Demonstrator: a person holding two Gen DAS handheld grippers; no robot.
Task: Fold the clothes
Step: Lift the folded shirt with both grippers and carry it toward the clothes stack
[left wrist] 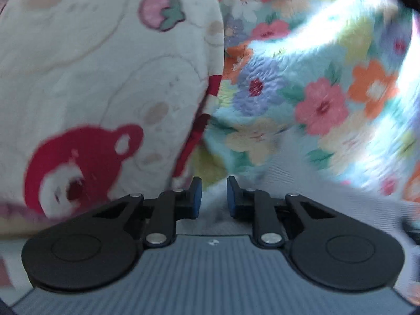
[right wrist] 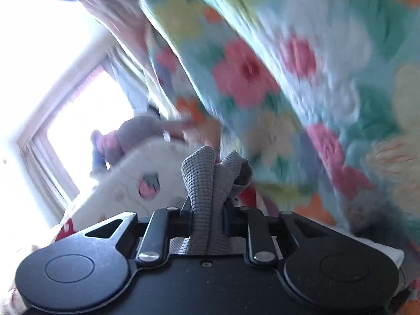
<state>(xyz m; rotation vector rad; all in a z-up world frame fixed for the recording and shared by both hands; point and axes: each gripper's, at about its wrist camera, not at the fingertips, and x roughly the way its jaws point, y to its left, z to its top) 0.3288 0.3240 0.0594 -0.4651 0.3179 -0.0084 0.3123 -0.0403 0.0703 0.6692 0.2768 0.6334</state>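
**Background: bright window, patterned bedding**

Window [right wrist: 78, 120] at left of right wrist view, blown out white, pale frame, seen tilted. Wall around it also washed out. Floral quilt [left wrist: 302, 86] (teal w/ pink, orange, yellow flowers) fills most of both views. White fleece blanket [left wrist: 105, 65] w/ strawberry + red bear print beside it, touching. Both views motion-blurred.

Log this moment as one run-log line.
task: fold clothes | right tongs: shut on grey knit cloth | left tongs: open, nothing between | backdrop: floral quilt, bear-print blanket
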